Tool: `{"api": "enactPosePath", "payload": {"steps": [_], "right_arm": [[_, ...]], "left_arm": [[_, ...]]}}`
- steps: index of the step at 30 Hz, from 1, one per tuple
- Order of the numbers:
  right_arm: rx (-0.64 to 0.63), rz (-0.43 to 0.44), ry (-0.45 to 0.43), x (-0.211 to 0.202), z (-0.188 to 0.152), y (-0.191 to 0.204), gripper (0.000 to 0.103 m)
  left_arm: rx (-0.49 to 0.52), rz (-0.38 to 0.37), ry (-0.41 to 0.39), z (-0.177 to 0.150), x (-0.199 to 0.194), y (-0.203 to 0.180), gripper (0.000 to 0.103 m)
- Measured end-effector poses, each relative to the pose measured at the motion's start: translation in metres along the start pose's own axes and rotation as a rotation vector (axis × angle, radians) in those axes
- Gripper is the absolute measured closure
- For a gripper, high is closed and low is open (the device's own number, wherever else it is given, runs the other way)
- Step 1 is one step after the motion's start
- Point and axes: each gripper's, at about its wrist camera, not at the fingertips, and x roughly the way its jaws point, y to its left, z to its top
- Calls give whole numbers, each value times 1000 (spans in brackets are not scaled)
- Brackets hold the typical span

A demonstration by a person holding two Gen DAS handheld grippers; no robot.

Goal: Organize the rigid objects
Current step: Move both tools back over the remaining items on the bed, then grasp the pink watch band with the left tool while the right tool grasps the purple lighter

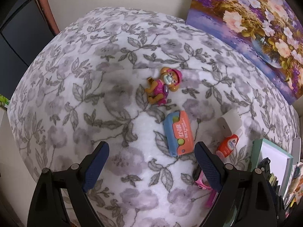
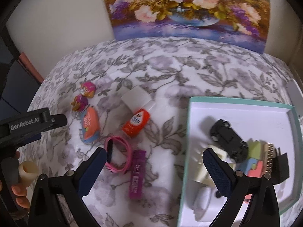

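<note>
In the left wrist view my left gripper (image 1: 151, 157) hangs open over the floral blanket (image 1: 75, 94), nothing between its fingers. Just ahead lies an orange-and-blue case (image 1: 178, 134), with a toy dog in pink (image 1: 163, 85) beyond it. An orange glue bottle (image 1: 229, 143) and a white block (image 1: 230, 120) lie to the right. My right gripper (image 2: 155, 162) is open too, straddling the teal-rimmed white box (image 2: 186, 141). A pink watch (image 2: 117, 157) and a purple case (image 2: 137, 174) lie by its left finger. The box holds a black toy car (image 2: 229, 140) and several small items.
A flower painting (image 2: 189, 9) leans against the wall behind the bed. A hand (image 2: 19, 189) holds the left gripper's black housing (image 2: 28, 124) at the left edge of the right wrist view. Dark furniture (image 1: 19, 37) stands beyond the blanket's left edge.
</note>
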Motion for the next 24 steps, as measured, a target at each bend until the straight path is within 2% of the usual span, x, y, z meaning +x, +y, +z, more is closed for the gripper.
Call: {"api": "enactPosePath", "payload": {"steps": [7, 15, 17, 22, 24], "right_arm": [[-85, 1, 52, 12, -7, 19, 8], [-103, -5, 144, 36, -19, 20, 29], [-104, -2, 156, 38, -20, 20, 38], [-118, -4, 170, 42, -24, 22, 43], [-116, 11, 178, 41, -25, 21, 49]], "left_arm": [[30, -18, 44, -6, 12, -12, 11], [43, -61, 121, -15, 32, -24, 11], [48, -61, 130, -17, 34, -26, 11], [53, -70, 146, -19, 39, -29, 11], [53, -71, 150, -19, 40, -29, 11]]}}
